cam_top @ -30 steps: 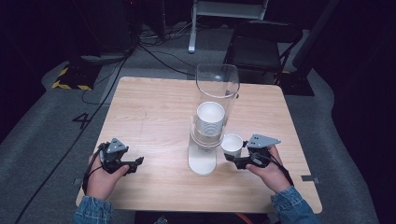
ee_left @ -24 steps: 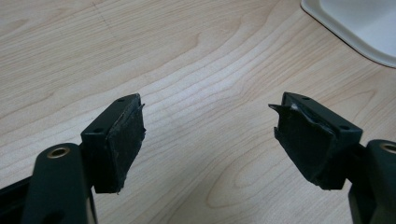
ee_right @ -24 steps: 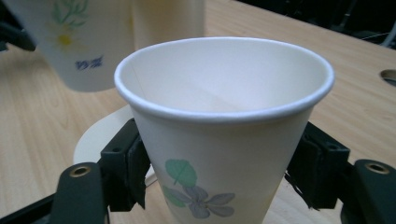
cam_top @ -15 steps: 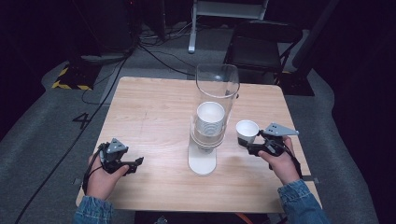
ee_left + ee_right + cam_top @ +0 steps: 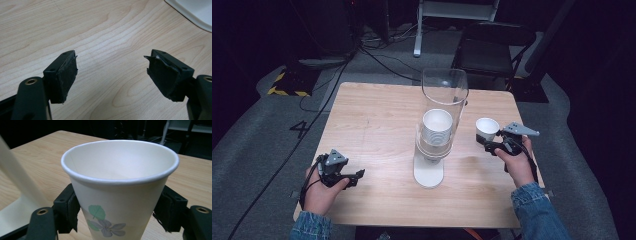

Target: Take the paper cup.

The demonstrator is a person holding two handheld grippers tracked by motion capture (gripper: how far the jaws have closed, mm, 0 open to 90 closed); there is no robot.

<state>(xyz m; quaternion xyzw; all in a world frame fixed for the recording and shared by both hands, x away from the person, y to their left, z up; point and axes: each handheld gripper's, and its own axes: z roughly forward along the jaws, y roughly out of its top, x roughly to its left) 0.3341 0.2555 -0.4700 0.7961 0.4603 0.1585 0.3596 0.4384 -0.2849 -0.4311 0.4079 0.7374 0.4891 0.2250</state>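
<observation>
At seven o'clock on the table [image 5: 377, 115] our left gripper [image 5: 111, 75] rests low with its jaws spread wide on nothing. At three o'clock our right gripper [image 5: 490, 145] clamps one paper cup [image 5: 120, 192] by its lower wall, just right of the dispenser [image 5: 441, 120]. The cup stands upright, mouth up, long axis vertical. We judge one cup already drawn out; setting it down remains. At the centre, more cups [image 5: 437, 127] sit stacked inside the clear tube.
</observation>
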